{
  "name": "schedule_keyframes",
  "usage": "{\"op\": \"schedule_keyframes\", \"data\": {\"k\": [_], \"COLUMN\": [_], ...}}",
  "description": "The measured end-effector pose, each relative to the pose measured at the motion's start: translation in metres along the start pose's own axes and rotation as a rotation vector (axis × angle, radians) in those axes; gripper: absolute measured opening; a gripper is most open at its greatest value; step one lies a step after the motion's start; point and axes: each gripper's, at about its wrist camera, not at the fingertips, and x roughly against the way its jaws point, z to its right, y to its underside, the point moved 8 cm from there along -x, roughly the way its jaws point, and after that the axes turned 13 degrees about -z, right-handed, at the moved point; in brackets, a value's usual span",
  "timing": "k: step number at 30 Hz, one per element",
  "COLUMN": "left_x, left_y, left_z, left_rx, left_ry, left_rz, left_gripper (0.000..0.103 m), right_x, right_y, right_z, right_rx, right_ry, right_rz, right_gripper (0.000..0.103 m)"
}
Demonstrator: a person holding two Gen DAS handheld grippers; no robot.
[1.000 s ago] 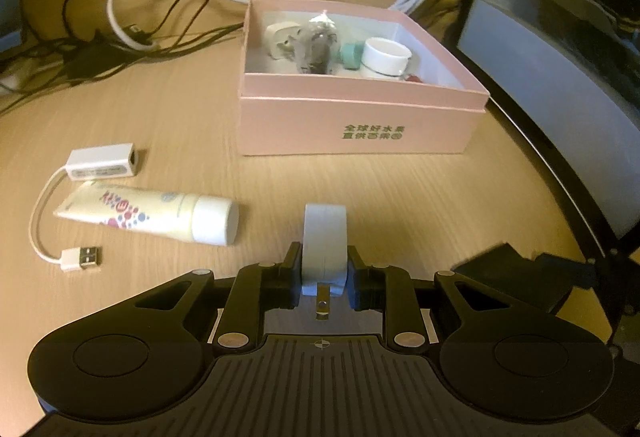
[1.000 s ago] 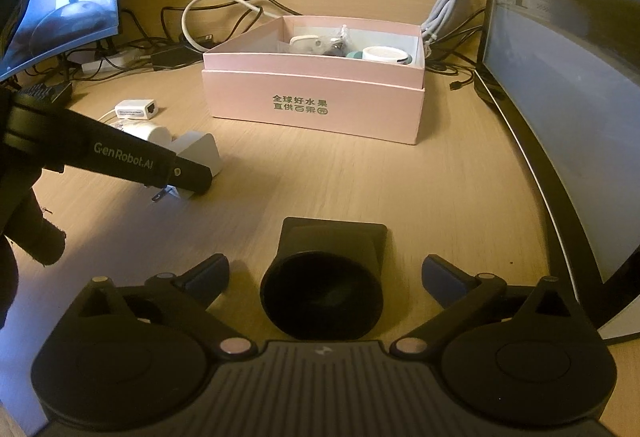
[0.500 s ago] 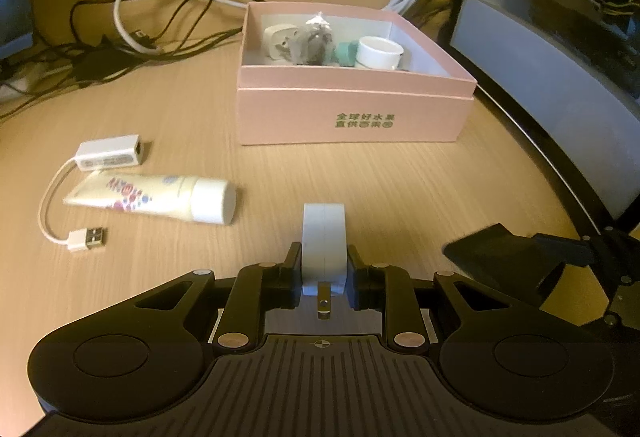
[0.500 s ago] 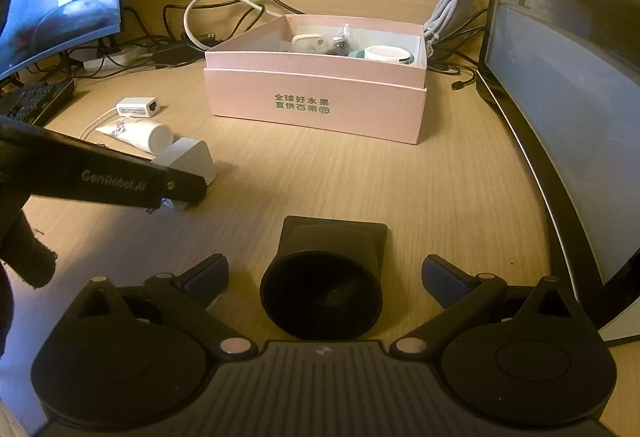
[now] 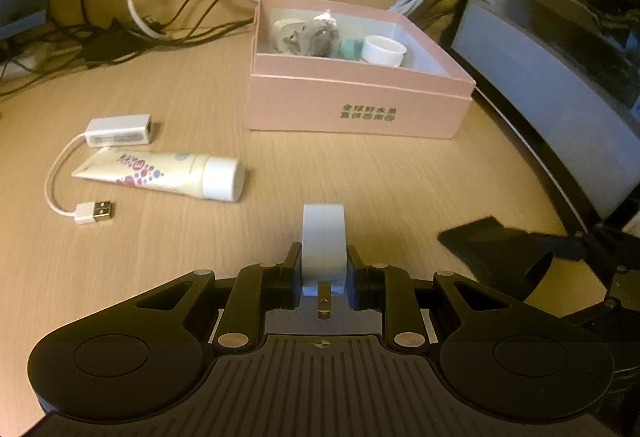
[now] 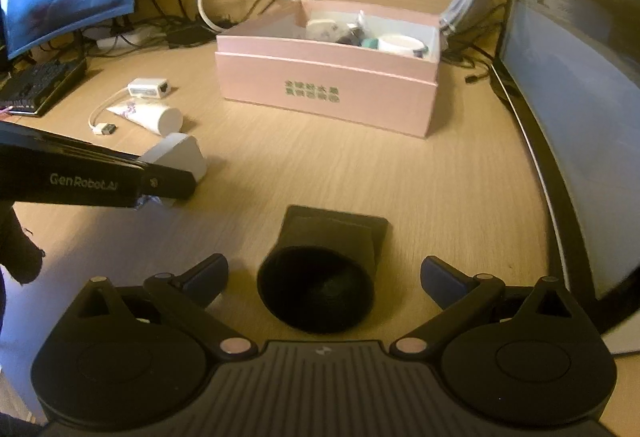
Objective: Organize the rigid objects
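Our left gripper [image 5: 323, 269] is clenched on a white charger plug [image 5: 323, 243], its 2 fingers pressed against the plug's sides and a metal prong pointing back toward the camera. In the right wrist view the same plug [image 6: 176, 157] sits at about 9 o'clock, held above the wooden desk [image 6: 360, 177] at the tip of the left tool.

Our right gripper [image 6: 322, 275] is spread wide, and a black funnel-shaped object [image 6: 320, 277] lies on the desk between its 2 fingers; we cannot tell whether either pad touches it.

The pink box [image 5: 360, 93] stands at 12 o'clock in the left wrist view, well apart from the plug. Inside it we see a white adapter [image 5: 286, 33], a grey crumpled item [image 5: 316, 37], a teal piece [image 5: 351, 48] and a white cap [image 5: 383, 51].

At 10 o'clock a cream tube [image 5: 168, 175] lies on its side, just beside a white USB adapter [image 5: 120, 129] with its cable curling to a USB plug [image 5: 96, 212].

At 3 o'clock a curved monitor [image 5: 560, 97] edges the desk. Dark cables [image 5: 120, 41] trail behind the box at 11 o'clock.
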Motion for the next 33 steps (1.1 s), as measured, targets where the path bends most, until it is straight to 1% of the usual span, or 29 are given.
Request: {"op": "schedule_keyframes", "data": {"k": [2,5,6,8,9,11,14,16,17,18,20,22,24,27,29,31,33], "left_x": [0.001,0.000,0.000,0.000,0.000,-0.001,-0.001,-0.001,-0.001,-0.001,0.000,0.000,0.001,0.003,0.006,0.009,0.015], "left_y": [0.003,0.001,0.000,0.000,0.000,0.001,0.003,0.005,0.005,0.005,0.005,0.005,0.006,0.009,0.015,0.020,0.023], "left_z": [0.001,0.001,0.001,0.002,0.003,0.007,0.013,0.016,0.015,0.015,0.015,0.014,0.014,0.013,0.011,0.010,0.010], "left_rx": [-0.021,-0.039,-0.041,-0.034,-0.041,-0.073,-0.107,-0.115,-0.115,-0.113,-0.099,-0.106,-0.125,-0.141,-0.146,-0.164,-0.161], "left_ry": [-0.006,0.000,0.001,0.012,0.024,0.006,-0.045,-0.062,-0.065,-0.069,-0.071,-0.069,-0.065,-0.032,0.000,-0.012,0.004], "left_rz": [-0.003,-0.024,-0.036,-0.059,-0.061,-0.043,-0.027,-0.015,-0.011,-0.009,-0.010,-0.007,-0.002,0.001,0.002,0.020,0.032], "left_gripper": [0.024,0.024,0.024,0.024,0.024,0.024,0.024,0.024,0.024,0.024,0.024,0.024,0.024,0.024,0.024,0.024,0.024], "right_x": [0.001,0.003,0.003,0.004,0.005,0.006,0.008,0.007,0.006,0.006,0.005,0.007,0.010,0.021,0.034,0.046,0.058], "right_y": [0.005,0.005,0.005,0.006,0.008,0.009,0.007,0.003,-0.001,-0.003,-0.006,-0.007,-0.007,-0.008,-0.008,-0.008,-0.007], "right_z": [0.000,0.001,0.002,0.003,0.003,0.001,-0.001,-0.002,-0.002,-0.002,-0.002,-0.003,-0.003,0.000,0.004,0.005,0.007], "right_rx": [0.011,-0.022,-0.039,-0.059,-0.072,-0.073,-0.044,-0.041,-0.035,-0.032,-0.024,-0.018,-0.014,-0.042,-0.083,-0.100,-0.089], "right_ry": [0.010,0.026,0.037,0.052,0.058,0.063,0.030,-0.005,-0.016,-0.006,0.032,0.017,0.019,0.030,0.025,0.003,0.021], "right_rz": [0.040,0.034,0.038,0.041,0.044,0.062,0.082,0.095,0.101,0.105,0.095,0.089,0.091,0.092,0.091,0.094,0.110], "right_gripper": [0.099,0.098,0.096,0.096,0.096,0.094,0.082,0.081,0.075,0.065,0.054,0.054,0.054,0.054,0.053,0.053,0.053]}}
